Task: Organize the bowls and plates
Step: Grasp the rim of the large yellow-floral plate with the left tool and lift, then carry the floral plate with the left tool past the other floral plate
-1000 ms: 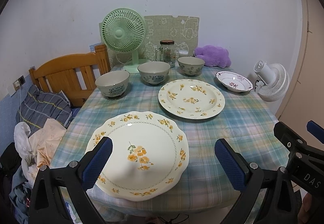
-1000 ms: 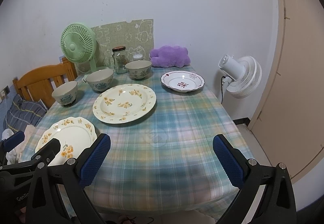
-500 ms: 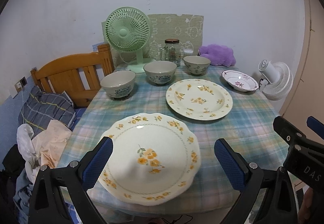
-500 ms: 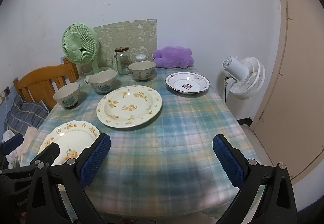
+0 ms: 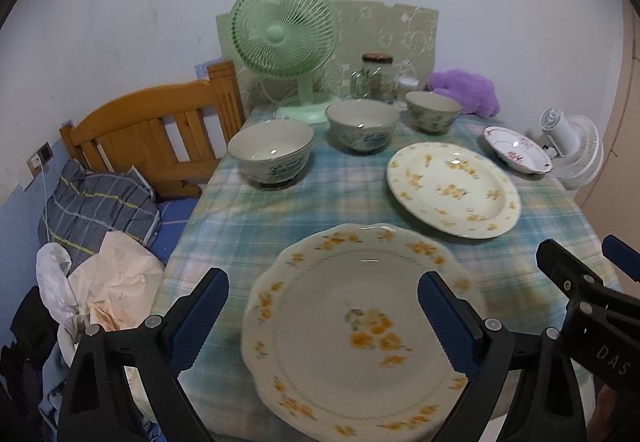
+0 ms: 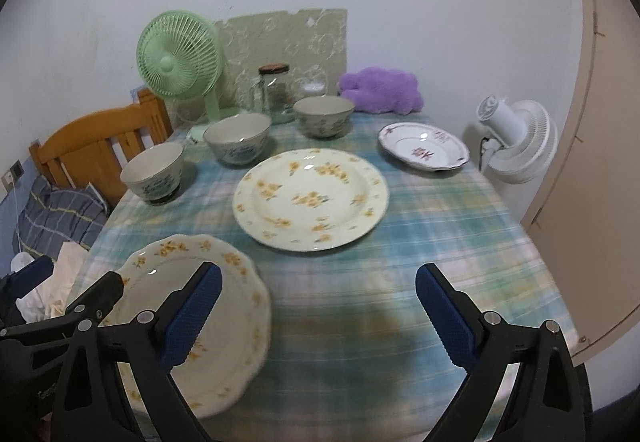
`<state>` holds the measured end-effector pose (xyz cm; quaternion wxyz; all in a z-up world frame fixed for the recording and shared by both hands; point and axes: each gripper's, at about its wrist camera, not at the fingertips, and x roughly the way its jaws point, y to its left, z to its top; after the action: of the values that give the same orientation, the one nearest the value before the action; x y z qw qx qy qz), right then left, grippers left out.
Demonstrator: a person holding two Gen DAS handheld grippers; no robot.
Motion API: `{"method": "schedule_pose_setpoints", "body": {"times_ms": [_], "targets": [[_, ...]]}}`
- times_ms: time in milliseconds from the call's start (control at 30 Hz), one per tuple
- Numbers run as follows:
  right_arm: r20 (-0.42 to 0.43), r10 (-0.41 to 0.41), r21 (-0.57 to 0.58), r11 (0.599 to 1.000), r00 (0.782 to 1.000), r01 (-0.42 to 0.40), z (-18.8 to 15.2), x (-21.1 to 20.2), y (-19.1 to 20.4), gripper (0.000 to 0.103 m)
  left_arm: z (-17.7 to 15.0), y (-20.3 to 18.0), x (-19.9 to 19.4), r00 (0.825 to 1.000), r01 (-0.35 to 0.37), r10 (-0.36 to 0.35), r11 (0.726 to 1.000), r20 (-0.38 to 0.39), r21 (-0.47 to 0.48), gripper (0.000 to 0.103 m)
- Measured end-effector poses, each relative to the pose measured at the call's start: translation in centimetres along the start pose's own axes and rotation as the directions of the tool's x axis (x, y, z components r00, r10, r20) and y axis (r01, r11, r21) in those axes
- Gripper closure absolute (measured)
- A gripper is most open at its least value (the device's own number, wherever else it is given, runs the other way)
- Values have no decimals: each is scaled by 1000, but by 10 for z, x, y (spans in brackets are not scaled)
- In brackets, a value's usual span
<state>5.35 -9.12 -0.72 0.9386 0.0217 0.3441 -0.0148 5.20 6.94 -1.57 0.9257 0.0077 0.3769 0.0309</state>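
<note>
Nearest the left gripper [image 5: 322, 306], a cream scalloped plate with yellow flowers [image 5: 360, 326] is seen lying flat at the near edge of the plaid-clothed table [image 5: 256, 218]; the gripper is held wide, with nothing between its blue pads, and is poised over the plate's near half. The right gripper [image 6: 318, 302] is likewise spread wide and empty, over bare cloth just beside that plate.

Further in, a larger round cream plate with yellow flowers [image 6: 310, 198] is set at mid-table. Beyond it three grey-green ceramic bowls [image 5: 270, 152] are ranged in a row, and a small white dish with red flowers [image 6: 424, 150] is placed at the far right.

The step in hand is judged to be the pickup of the scalloped plate. It would best be approached low, one pad being slid under the overhanging rim at the table edge and the other laid on top, so that the rim is pinched firmly before the plate is lifted level; glazed ceramic is likely to slip if gripped shallowly.
</note>
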Motion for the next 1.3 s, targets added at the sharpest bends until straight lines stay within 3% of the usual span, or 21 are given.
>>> {"method": "schedule_pose_setpoints", "body": {"times_ms": [233, 600, 767, 933, 1100, 1167, 1300], "targets": [[-71, 0, -23, 1000, 997, -2, -5, 35, 34, 8, -5, 23, 43, 996, 2, -2, 1000, -86, -1, 7], [-199, -14, -27, 1000, 980, 9, -25, 88, 54, 17, -20, 31, 95, 976, 64, -60, 998, -207, 12, 18], [-245, -24, -21, 1000, 969, 19, -33, 102, 58, 20, -23, 30, 106, 965, 92, -80, 995, -248, 38, 24], [-292, -23, -8, 1000, 956, 22, -37, 115, 57, 30, -25, 28, 111, 960, 122, -105, 991, -260, 51, 24], [-317, -22, -5, 1000, 948, 21, -37, 122, 61, 33, -22, 31, 114, 954, 146, -127, 988, -273, 50, 25], [-325, -11, -6, 1000, 946, 10, -37, 122, 63, 39, -21, 31, 114, 951, 150, -129, 987, -281, 52, 26], [-347, -19, -4, 1000, 938, 18, -34, 122, 66, 39, -19, 31, 114, 942, 157, -135, 986, -307, 47, 27]]}}
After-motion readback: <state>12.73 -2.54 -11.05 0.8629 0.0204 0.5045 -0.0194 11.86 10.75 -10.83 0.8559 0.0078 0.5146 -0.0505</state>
